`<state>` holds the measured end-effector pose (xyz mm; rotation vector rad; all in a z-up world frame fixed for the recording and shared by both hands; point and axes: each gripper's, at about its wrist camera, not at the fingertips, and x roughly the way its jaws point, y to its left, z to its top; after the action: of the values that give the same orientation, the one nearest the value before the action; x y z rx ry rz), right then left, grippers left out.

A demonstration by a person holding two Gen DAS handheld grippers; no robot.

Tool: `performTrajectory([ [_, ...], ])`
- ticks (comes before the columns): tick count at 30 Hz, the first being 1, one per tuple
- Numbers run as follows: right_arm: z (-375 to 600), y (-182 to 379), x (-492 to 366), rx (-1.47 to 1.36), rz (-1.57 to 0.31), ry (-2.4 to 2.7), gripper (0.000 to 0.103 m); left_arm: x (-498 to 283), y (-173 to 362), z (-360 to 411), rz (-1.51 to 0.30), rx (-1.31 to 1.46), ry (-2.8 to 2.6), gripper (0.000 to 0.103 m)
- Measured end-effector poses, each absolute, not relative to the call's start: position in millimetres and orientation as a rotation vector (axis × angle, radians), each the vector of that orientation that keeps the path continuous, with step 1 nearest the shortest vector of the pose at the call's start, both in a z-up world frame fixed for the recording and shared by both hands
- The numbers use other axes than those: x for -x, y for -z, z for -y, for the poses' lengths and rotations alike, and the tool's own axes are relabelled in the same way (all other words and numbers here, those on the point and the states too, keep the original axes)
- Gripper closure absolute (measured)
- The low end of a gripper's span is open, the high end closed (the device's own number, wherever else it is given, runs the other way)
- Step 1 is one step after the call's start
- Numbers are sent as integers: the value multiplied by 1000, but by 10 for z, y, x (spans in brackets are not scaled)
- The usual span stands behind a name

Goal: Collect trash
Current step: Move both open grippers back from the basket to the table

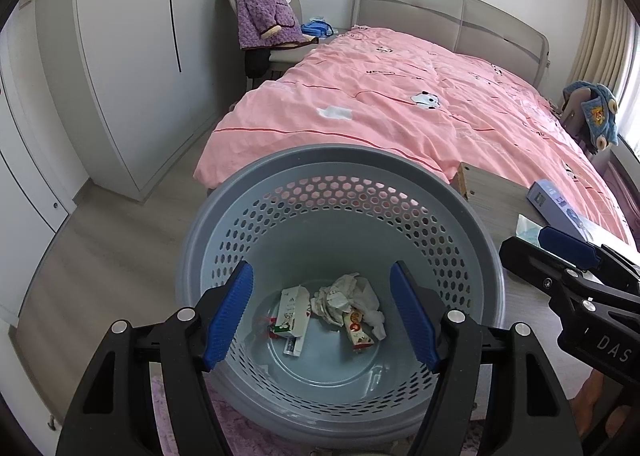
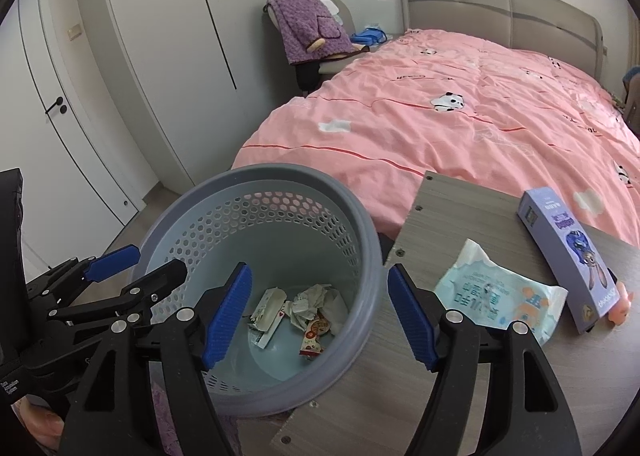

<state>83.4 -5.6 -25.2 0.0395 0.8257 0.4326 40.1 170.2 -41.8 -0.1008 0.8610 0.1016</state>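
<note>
The round grey perforated plastic basket (image 1: 340, 240) is placed below both grippers. The left gripper (image 1: 322, 318) and right gripper (image 2: 320, 316) are opened wide, nothing held. Crumpled paper and wrappers (image 1: 340, 308) are seen between the left fingers (image 1: 230, 320), probably so dropped trash falls inside.

The round grey-blue plastic waste basket (image 1: 280, 212) (image 2: 188, 216) stands upright with its mouth open; its upper wall is perforated with hexagonal holes and its base is solid. Four pieces of trash lie on the base. A flattened white carton with green and red print (image 1: 290, 314) (image 2: 269, 306) lies to the left. A crumpled white paper wad (image 1: 346, 298) (image 2: 316, 302) lies to the right of it, near the centre. A small red-and-white printed snack wrapper (image 1: 358, 330) (image 2: 313, 338) lies against the near side of the wad. A small white printed slip (image 1: 293, 346) (image 2: 260, 341) lies at the carton's near end.
</note>
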Motion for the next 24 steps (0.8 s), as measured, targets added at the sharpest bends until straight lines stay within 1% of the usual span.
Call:
performTrajectory([
  [20, 900, 191, -654, -124, -791, -300, 34, -398, 236, -1018, -845, 29, 6, 35],
  [24, 1113, 178, -609, -143, -784, -266, 32, -416, 220, -831, -849, 13, 40, 34],
])
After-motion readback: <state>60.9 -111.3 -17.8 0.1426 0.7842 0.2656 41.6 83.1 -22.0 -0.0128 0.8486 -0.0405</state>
